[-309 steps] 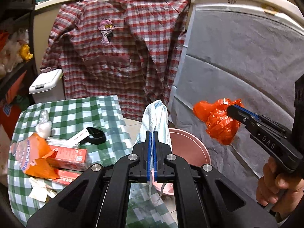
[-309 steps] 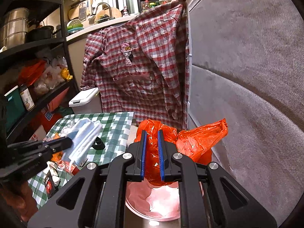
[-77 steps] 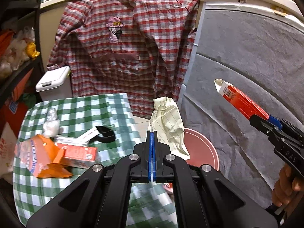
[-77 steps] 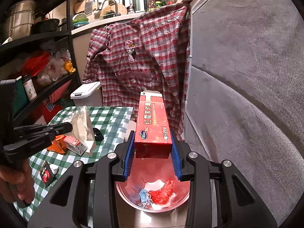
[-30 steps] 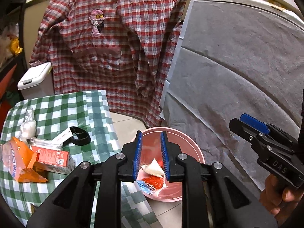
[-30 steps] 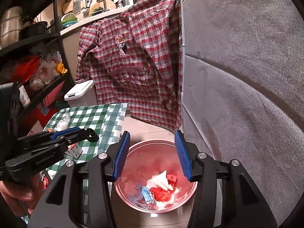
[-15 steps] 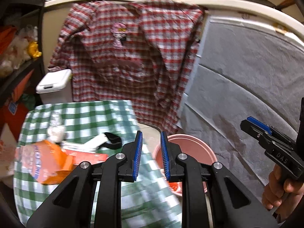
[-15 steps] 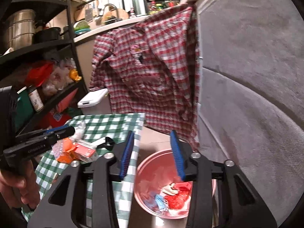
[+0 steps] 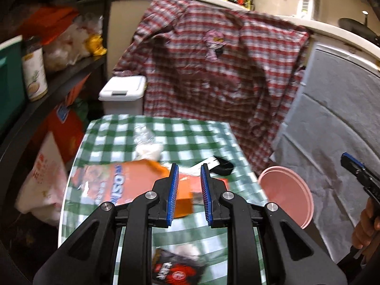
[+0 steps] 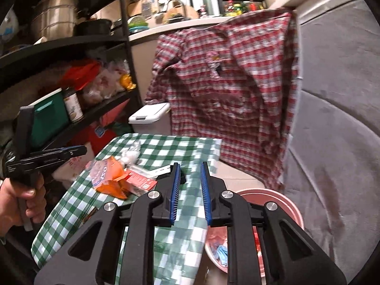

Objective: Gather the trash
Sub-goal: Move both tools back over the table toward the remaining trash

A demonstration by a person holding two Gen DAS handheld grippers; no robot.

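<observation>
Lying flat, orange packet [image 9: 118, 185] long axis seemingly crosswise; blurred.

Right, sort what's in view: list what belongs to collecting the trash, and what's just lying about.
Job:
orange snack bag
red carton
black-and-red wrapper
clear plastic wad
pink basin
left gripper
right gripper

Lying about:
plaid shirt
white lidded bin
shelf jar

The orange packet [image 9: 123, 185] reads partly "ASON" (sideways, blurred); every other label is too blurred.
</observation>
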